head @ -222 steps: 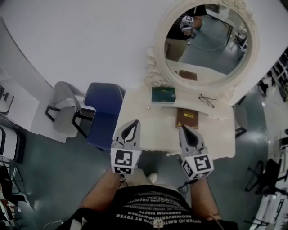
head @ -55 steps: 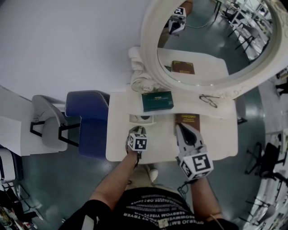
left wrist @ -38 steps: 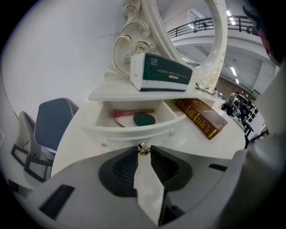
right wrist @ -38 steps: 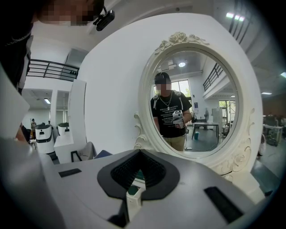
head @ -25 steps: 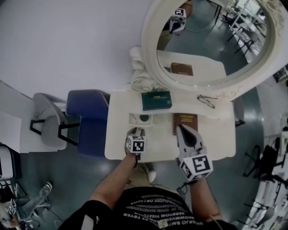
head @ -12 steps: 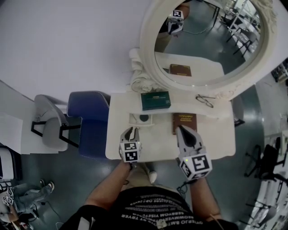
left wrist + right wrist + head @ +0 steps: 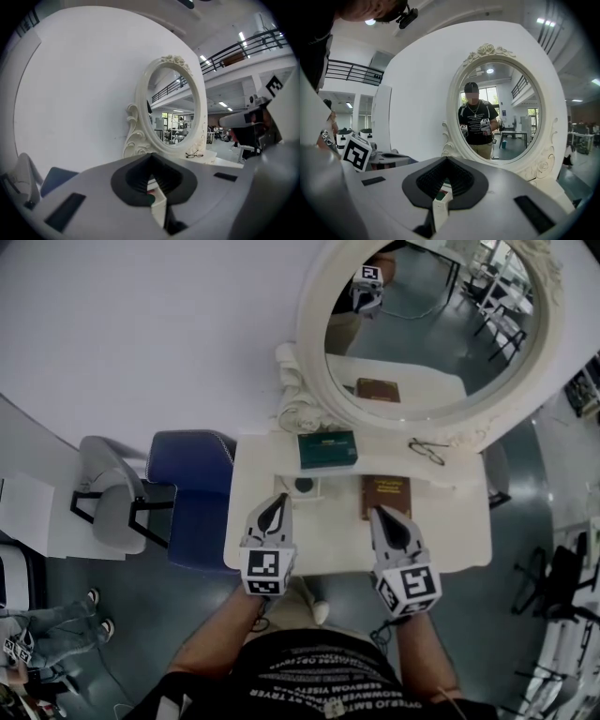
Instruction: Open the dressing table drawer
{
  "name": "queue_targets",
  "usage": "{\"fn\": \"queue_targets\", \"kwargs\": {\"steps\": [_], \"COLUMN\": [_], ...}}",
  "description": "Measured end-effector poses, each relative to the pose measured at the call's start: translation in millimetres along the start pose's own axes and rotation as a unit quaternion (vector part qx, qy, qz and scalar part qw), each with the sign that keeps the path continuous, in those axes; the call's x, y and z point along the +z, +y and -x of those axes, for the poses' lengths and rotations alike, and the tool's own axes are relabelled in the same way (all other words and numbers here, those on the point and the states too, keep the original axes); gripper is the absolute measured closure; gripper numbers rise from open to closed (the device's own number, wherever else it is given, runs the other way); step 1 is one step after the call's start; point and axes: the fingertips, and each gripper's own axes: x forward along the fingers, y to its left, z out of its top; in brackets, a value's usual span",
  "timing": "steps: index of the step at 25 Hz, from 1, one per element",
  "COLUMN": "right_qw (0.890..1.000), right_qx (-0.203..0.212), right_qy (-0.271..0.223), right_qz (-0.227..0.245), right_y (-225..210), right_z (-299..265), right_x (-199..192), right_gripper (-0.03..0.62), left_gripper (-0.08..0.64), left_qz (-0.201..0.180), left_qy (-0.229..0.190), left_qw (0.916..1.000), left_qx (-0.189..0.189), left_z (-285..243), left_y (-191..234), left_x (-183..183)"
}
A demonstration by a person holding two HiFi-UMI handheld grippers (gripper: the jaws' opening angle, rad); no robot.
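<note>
Head view first: the white dressing table worktop (image 7: pixel 328 540) sits under the big oval mirror in its ornate white frame (image 7: pixel 314 352). At the back-left, just in front of the flat green box (image 7: pixel 327 448), the small white drawer (image 7: pixel 315 491) stands pulled out towards the front edge, with something dark and round showing inside. That looks like the job as good as done. The left claw (image 7: pixel 277 501) hangs just short of the drawer, towards the front edge, not touching it. The right claw (image 7: pixel 379 513) hovers by the near end of the brown book (image 7: pixel 386 493). A pair of dark-rimmed glasses (image 7: pixel 427 451) lies at the back-right.

Left gripper view: the jaws are pressed together with nothing between them, pointing over the worktop at the mirror frame.

Right gripper view: same story, jaws together and empty, aimed at the mirror, with the left gripper's marker cube (image 7: pixel 358 152) off to the side.

My call: the drawer is open. If more travel is wanted, the left claw must spread, drop to the drawer front and draw it straight towards the front edge.
</note>
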Motion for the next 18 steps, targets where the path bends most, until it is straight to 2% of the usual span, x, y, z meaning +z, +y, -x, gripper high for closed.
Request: {"fn": "queue_targets", "kwargs": {"steps": [11,18], "right_qw": [1.000,0.999], "right_qx": [-0.004,0.001], "right_qy": [-0.024,-0.045], "right_qz": [0.010,0.023], "right_y": [4.5,10.8], "right_z": [27.7,45.1], "right_x": [15.2,31.2], "right_gripper": [0.591,0.591], "left_gripper": [0.557,0.557], "left_qz": [-0.038,-0.019], "left_qy": [-0.062,-0.082], "left_qw": [0.9973,0.9964], "left_qx": [-0.012,-0.011], "left_z": [55.2,79.2], "left_y": [-22.9,-29.7], "left_x": [90.8,117.7]}}
